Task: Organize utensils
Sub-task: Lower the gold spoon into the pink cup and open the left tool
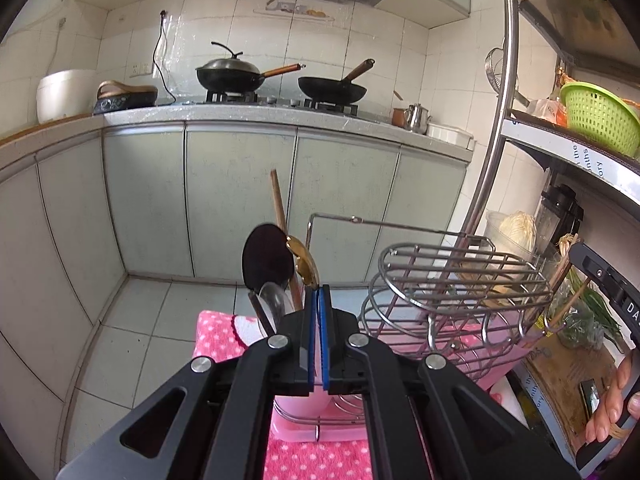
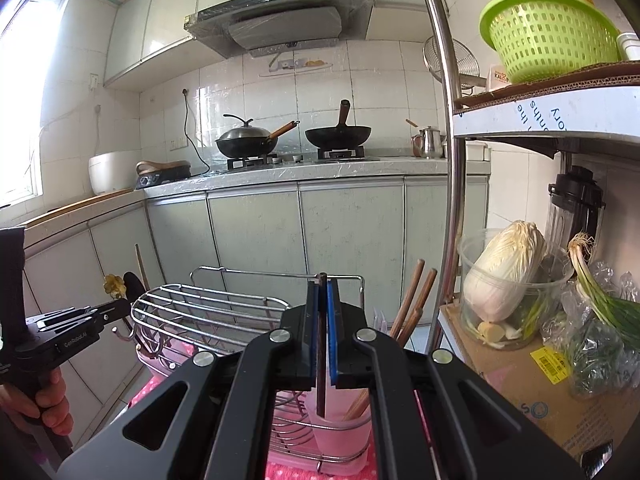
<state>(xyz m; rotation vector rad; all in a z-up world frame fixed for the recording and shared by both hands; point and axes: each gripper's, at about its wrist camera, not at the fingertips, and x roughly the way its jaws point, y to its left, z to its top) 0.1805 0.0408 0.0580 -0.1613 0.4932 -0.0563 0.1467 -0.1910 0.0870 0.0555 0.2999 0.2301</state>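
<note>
Two grippers loaded: my right gripper (image 2: 323, 280) is clamped on a dark chopstick (image 2: 321, 364) whose lower end hangs just over the pink cup (image 2: 340, 436) directly below, beside the chopsticks (image 2: 416, 300) already in it. My left gripper (image 1: 318, 292) pinches a gold-handled utensil (image 1: 303, 258) just ahead of its tips, above the left holder. Mid-sorting, I reckon; next, lower the chopstick straight into the cup, then release.

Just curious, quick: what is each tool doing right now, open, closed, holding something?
Left tool: closed on a gold utensil.
Right tool: closed on a dark chopstick.
</note>
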